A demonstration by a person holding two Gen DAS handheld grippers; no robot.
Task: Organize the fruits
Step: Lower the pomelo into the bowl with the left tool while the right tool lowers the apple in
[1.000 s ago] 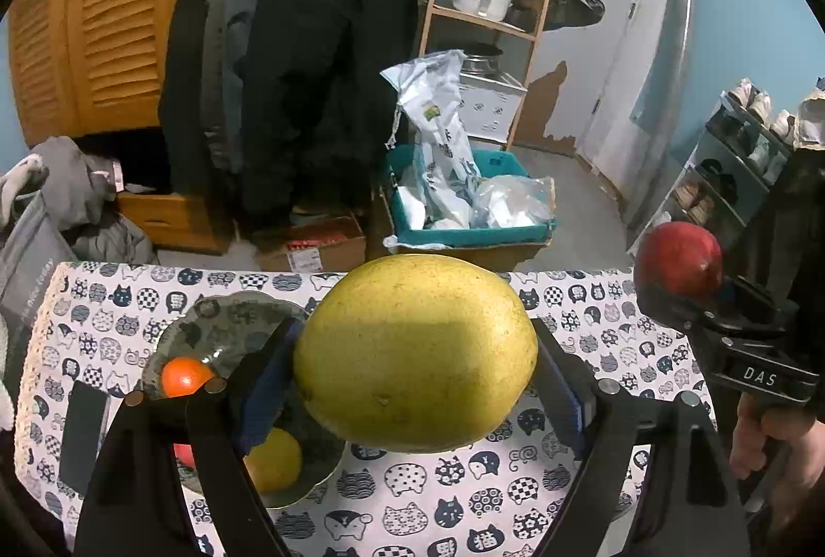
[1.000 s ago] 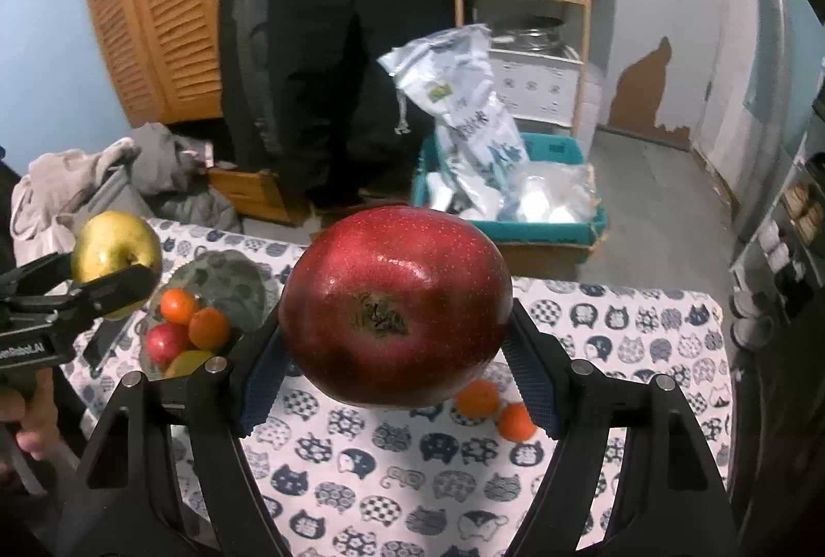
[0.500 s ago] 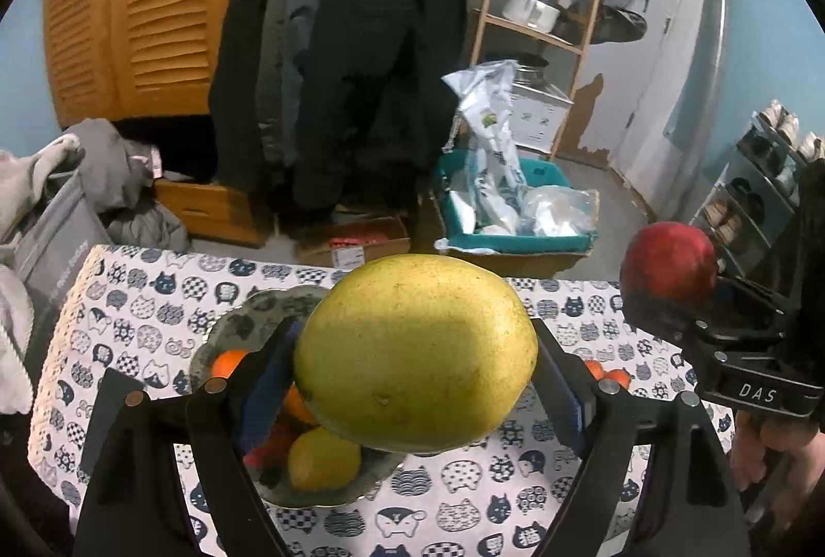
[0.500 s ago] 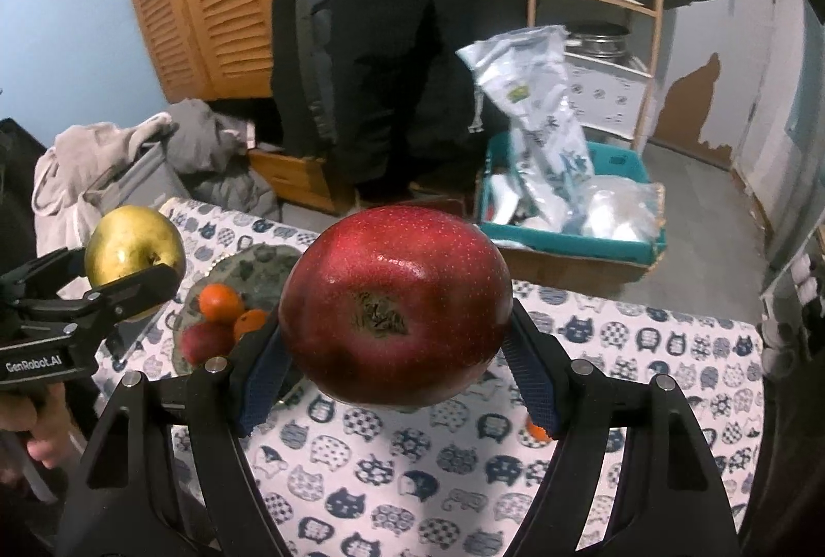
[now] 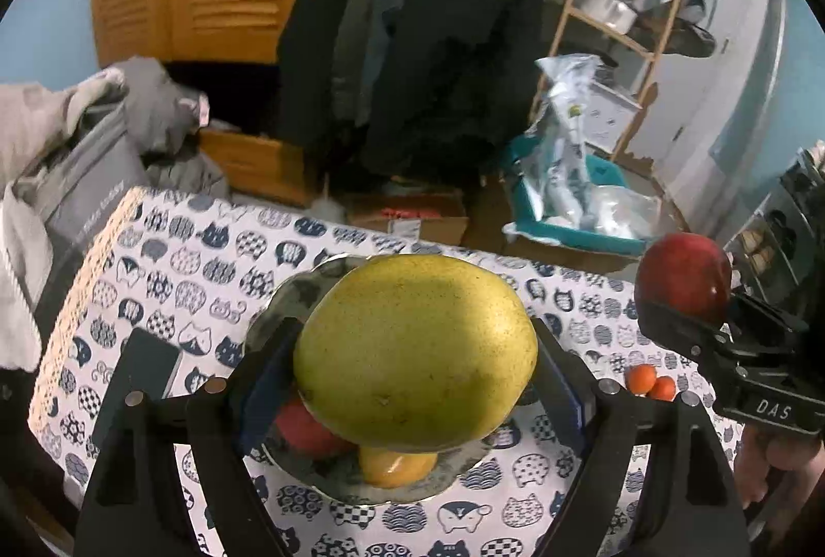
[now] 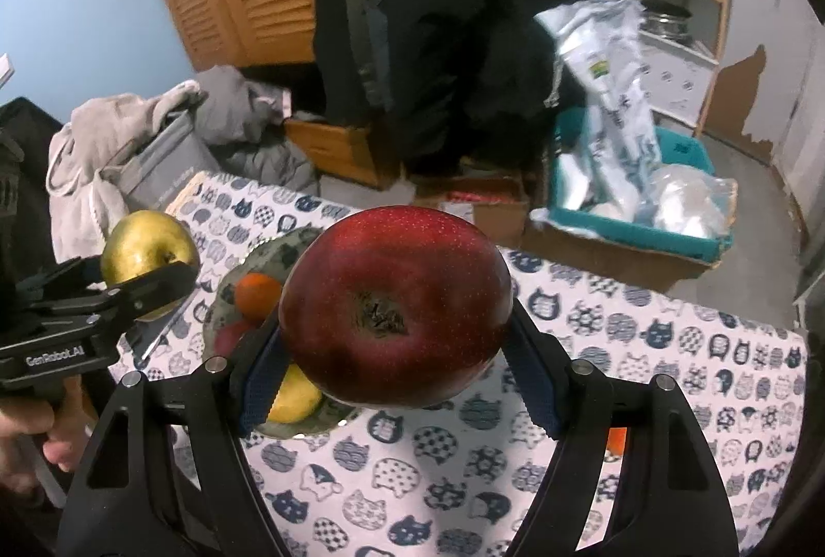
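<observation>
Jaws of the left gripper (image 5: pixel 415 353) clamped on a yellow-green apple (image 5: pixel 415 350), held above the bowl (image 5: pixel 268 314); bowl contains a red fruit (image 5: pixel 301 425) and a yellow fruit (image 5: pixel 394 467). Jaws of the right gripper (image 6: pixel 397 314) clamped on a red apple (image 6: pixel 397 312) over the cat-print desk (image 6: pixel 670 350). Two small orange fruits (image 5: pixel 650 380) lie on the desk, right of the bowl.

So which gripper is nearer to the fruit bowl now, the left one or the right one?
Left. The left gripper, holding the yellow apple, hangs right above the bowl. The right gripper, holding the red apple, is off to the bowl's right side.
</observation>
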